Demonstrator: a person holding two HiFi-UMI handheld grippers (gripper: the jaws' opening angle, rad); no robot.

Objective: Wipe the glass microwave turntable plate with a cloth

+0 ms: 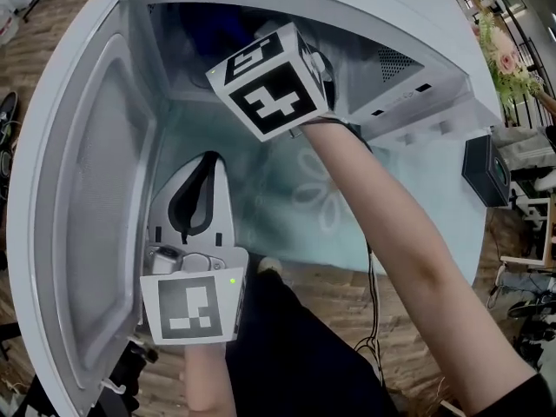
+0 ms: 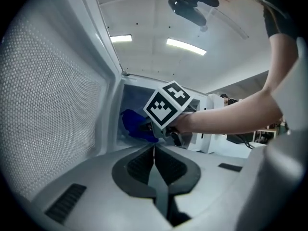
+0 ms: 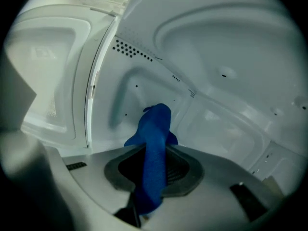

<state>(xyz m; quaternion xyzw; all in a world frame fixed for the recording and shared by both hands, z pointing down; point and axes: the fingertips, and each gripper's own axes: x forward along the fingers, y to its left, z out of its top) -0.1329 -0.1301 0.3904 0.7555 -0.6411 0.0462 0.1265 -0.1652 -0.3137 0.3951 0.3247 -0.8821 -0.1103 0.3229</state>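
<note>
Tongs on my right (image 3: 155, 150) are pinching a blue cloth (image 3: 155, 126). The soft, matte strip runs up between the two dark ribbed pads and flops past their tips in a rounded fold. These tongs are reached deep into the microwave (image 1: 365, 16), a smooth white box with a pale enamelled cavity. Ahead of the cloth I see stamped, round-cornered panels in the cavity walls. Up and to the left of the tips there is a cluster of small vent holes (image 3: 130, 49). I cannot make out the glass turntable plate with any confidence in any view.

My left tongs (image 2: 154, 150) are pressed together, the grey pads meeting along a thin seam with nothing between them. They sit at the mouth of the cavity, low and outside it. The open door (image 1: 95, 172) stands just to their left, its window a fine perforated mesh in a rounded white frame. Just ahead of the left tips and slightly above hangs the right tongs' black-and-white marker cube (image 2: 168, 105), with the cloth bunched at its left and the bare forearm (image 2: 231, 112) running off to the right.

Below the right tongs the microwave rests on a bench (image 1: 278, 224) with a pale teal cover bearing a faint flower print. Wooden floor (image 1: 343, 307) shows beyond its near edge.
</note>
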